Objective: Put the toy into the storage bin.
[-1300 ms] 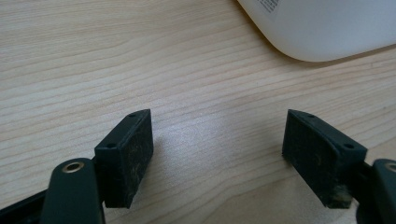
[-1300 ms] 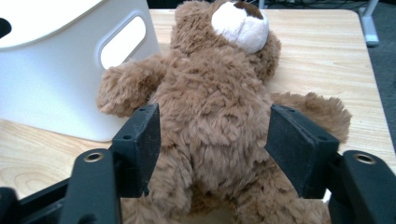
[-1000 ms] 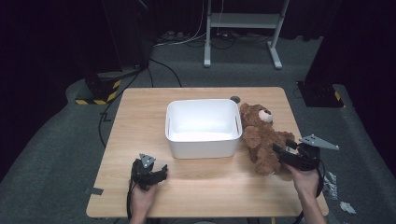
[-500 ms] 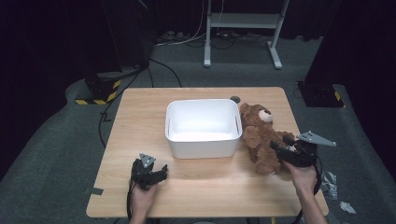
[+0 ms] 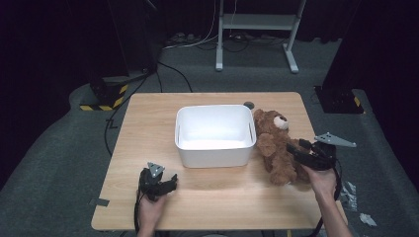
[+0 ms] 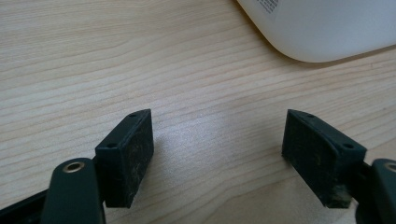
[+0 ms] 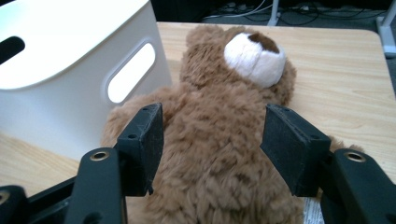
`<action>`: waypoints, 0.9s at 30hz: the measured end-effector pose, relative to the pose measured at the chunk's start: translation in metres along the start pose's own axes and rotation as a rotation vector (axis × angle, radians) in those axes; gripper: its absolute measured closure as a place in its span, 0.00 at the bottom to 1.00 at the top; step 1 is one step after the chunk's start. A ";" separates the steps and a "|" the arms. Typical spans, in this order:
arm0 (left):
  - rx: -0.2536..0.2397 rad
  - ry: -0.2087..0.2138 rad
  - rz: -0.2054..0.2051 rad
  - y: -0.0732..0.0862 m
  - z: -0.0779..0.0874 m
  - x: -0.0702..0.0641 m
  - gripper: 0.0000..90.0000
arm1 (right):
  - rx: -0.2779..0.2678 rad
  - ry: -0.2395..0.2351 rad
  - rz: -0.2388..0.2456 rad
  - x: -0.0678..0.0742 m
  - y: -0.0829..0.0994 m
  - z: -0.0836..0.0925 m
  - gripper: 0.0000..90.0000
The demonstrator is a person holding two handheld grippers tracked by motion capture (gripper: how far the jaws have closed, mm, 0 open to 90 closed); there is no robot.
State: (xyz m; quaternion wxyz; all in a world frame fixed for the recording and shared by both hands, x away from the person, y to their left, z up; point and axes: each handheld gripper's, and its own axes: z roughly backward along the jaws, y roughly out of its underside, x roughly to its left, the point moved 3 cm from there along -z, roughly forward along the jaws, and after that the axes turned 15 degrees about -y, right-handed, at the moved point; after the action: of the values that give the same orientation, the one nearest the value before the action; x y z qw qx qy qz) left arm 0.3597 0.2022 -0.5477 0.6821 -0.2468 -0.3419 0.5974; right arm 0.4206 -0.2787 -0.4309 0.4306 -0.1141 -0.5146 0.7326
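A brown teddy bear (image 5: pixel 274 143) lies on its back on the wooden table (image 5: pixel 148 113), right beside a white plastic bin (image 5: pixel 215 134). In the right gripper view the bear (image 7: pixel 219 135) sits between the two jaws with its white muzzle facing up. My right gripper (image 5: pixel 296 150) is open over the bear's belly, and its pads (image 7: pixel 142 140) are on either side of the fur. My left gripper (image 5: pixel 165 183) rests low at the table's front left, open, with bare wood between its pads (image 6: pixel 128 154). The bin's rounded corner (image 6: pixel 322 28) shows ahead of it.
A small dark round object (image 5: pixel 248 104) lies on the table behind the bin. A white metal stand (image 5: pixel 257 29) and cables are on the floor beyond the table. A yellow-black striped block (image 5: pixel 104 101) sits on the floor at the left.
My right gripper has shifted a little to the left over the bear's body. The left gripper has stayed in place.
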 end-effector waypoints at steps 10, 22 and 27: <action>-0.001 0.000 0.000 0.000 0.000 0.000 0.28 | -0.008 0.001 -0.021 -0.009 -0.007 -0.004 0.42; -0.001 0.000 0.000 0.000 0.000 0.000 0.28 | 0.050 0.041 -0.047 -0.016 -0.016 -0.015 0.33; 0.004 -0.003 0.001 0.000 0.000 0.000 0.28 | 0.067 0.043 -0.042 -0.018 -0.019 -0.022 0.31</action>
State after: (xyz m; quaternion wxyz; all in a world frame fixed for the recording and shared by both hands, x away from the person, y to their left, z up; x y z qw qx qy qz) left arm 0.3597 0.2022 -0.5475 0.6819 -0.2449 -0.3415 0.5987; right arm 0.4545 -0.2754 -0.4296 0.4605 -0.1047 -0.4827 0.7375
